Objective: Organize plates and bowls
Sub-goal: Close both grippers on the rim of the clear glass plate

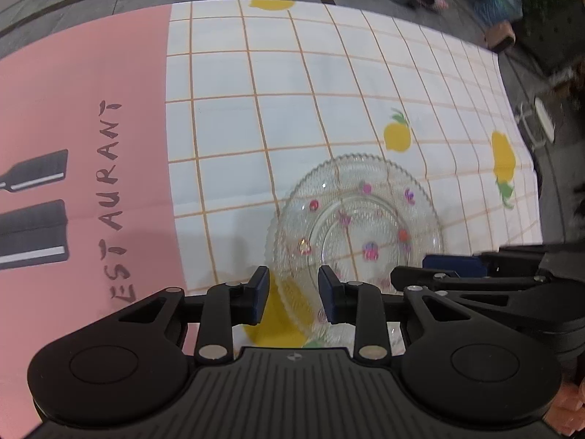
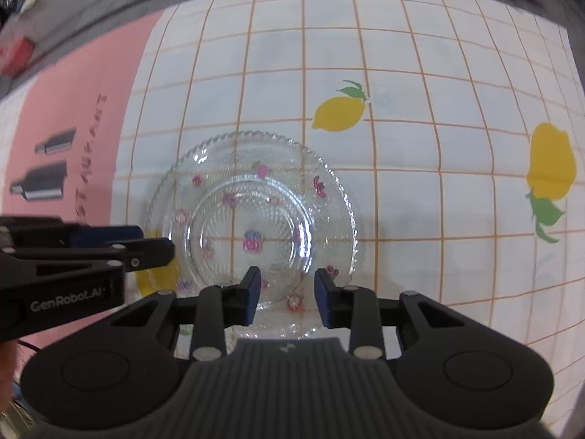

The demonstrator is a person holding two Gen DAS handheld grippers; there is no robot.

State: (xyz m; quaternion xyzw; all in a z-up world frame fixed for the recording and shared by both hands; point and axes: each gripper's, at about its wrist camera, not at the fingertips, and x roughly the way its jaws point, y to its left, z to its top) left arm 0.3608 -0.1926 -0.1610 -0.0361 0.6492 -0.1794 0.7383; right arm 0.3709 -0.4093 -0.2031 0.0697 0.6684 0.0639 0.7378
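1. Judging progress from both views, the task looked barely begun or between steps: only one glass plate [image 2: 252, 226] was visible, lying flat on the lemon-print tablecloth [image 2: 420, 73], with no bowls and no stack in sight.
2. That plate was clear pressed glass with a scalloped rim and small pink flower motifs, and it sat near the pink placemat [image 1: 80, 91] printed with "RESTAURANT" lettering.
3. The left gripper [image 1: 294, 294] hovered over the plate's near-left rim, its blue-padded jaws apart by a moderate gap and gripping nothing.
4. The right gripper [image 2: 287, 296] was poised above the plate's near edge, jaws likewise parted and empty.
5. Both tools pointed forward and down toward the same plate from opposite sides, each one's tip showing at the edge of the other's view, close beside the rim.
6. Whether either fingertip actually touched the glass could not be told.
7. What remained, apparently, was to lift this plate and take it to wherever the dishes belong.
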